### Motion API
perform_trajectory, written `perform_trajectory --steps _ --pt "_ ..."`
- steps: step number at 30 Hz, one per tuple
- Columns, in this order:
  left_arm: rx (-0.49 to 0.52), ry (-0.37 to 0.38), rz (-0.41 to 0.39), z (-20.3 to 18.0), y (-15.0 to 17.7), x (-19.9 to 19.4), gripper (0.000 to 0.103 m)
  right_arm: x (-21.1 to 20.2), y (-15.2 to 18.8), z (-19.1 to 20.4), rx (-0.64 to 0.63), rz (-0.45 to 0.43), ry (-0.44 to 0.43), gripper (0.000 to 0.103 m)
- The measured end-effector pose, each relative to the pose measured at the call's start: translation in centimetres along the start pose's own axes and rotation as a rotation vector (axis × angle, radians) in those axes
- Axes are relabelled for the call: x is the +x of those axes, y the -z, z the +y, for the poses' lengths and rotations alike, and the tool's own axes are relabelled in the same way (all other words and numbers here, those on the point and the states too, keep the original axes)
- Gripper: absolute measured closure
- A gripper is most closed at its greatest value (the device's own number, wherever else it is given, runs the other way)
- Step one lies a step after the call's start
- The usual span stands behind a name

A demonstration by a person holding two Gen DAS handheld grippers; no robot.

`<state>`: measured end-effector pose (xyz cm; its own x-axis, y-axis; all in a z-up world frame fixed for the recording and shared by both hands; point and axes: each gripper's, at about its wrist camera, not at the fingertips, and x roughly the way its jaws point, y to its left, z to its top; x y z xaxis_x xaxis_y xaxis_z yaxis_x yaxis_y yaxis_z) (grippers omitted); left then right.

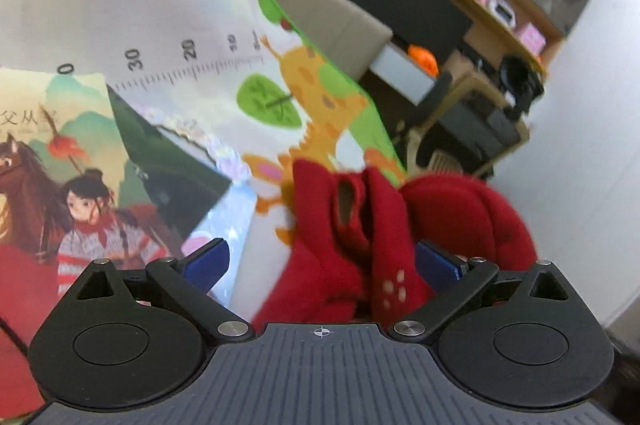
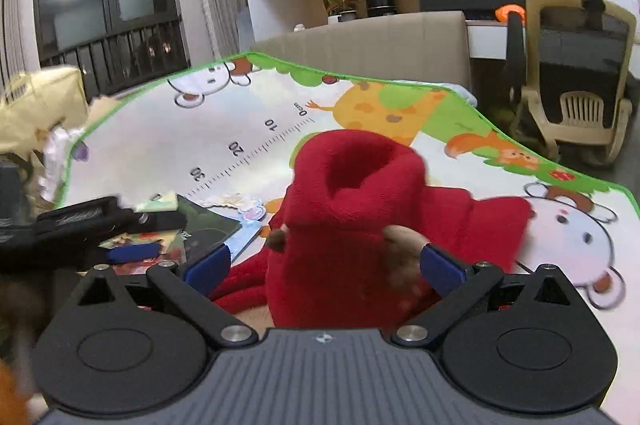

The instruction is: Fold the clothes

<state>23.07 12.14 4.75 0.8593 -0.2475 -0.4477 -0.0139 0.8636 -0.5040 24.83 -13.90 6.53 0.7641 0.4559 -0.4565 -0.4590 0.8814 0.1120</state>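
Red fleece fills the gap ahead of both our claws. Our left gripper [image 1: 322, 265] stands released, its blue pads [image 1: 208, 261] wide apart, with bunched folds of the red fleece garment [image 1: 360, 237] lying between them and slightly toward the right pad; nothing is pinched. Our right gripper [image 2: 324, 265] is likewise released, and straight ahead of it the garment [image 2: 352, 209] rises in a soft heap with a rolled opening, perhaps a collar or cuff, facing up. The garment rests on the cartoon play mat [image 2: 208, 141], beyond our fingertips. To the left of the left claw lie picture books [image 1: 60, 185], close to the cloth.

We judge the fold has barely begun: the piece is crumpled, not flat. Next we should close each claw on an edge and spread the fleece flat, keeping clear of the books. Fleece this thick will bunch, so a firm, deep pinch seems wise.
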Motion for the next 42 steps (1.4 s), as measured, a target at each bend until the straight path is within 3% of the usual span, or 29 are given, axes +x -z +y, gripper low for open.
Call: perform_trajectory --steps 2,4,5,7,10,15,22,25,29,33,36,39,42 --pt "0.045 -0.029 0.000 0.0 0.4 -0.7 0.001 3.4 -0.3 0.6 -0.033 0.057 0.044 0.003" --pt "0.077 -0.065 -0.003 0.4 0.4 -1.5 0.001 6.3 -0.8 -0.1 0.006 0.136 0.042 0.021" --pt "0.081 -0.074 -0.003 0.7 0.4 -1.7 0.001 6.9 -1.6 -0.5 0.037 0.149 0.022 0.026" --pt "0.081 -0.088 -0.004 1.4 0.3 -2.1 0.001 7.3 -3.5 -1.3 0.106 0.148 -0.031 0.047" --pt "0.076 -0.105 -0.006 2.4 0.1 -2.5 0.001 7.9 -6.4 -2.6 0.208 0.146 -0.112 0.058" --pt "0.077 -0.107 0.006 2.7 0.3 -2.5 0.001 5.1 -9.7 -6.9 0.371 0.033 -0.135 0.063" --pt "0.131 -0.101 0.041 1.3 1.1 -1.9 0.001 2.9 -8.0 -16.8 0.670 -0.046 -0.093 0.069" --pt "0.185 -0.095 0.068 0.6 1.8 -1.8 0.001 3.2 -6.6 -19.4 0.646 -0.050 0.028 0.070" --pt "0.264 -0.088 0.114 0.1 2.9 -1.9 0.001 4.4 -4.5 -21.9 0.514 -0.016 0.234 0.070" --pt "0.325 -0.075 0.170 0.2 4.0 -2.8 0.001 6.0 -2.1 -22.7 0.324 0.117 0.414 0.053" --pt "0.393 -0.052 0.195 0.2 4.8 -4.5 0.001 3.0 -1.6 -20.8 0.147 0.077 0.512 0.046" --pt "0.475 0.001 0.224 0.1 5.7 -6.5 0.000 -3.2 -1.4 -18.1 0.047 0.002 0.468 0.032" --pt "0.560 0.022 0.246 -0.3 7.2 -7.7 0.000 -9.0 0.9 -13.1 -0.067 0.027 0.267 0.016"
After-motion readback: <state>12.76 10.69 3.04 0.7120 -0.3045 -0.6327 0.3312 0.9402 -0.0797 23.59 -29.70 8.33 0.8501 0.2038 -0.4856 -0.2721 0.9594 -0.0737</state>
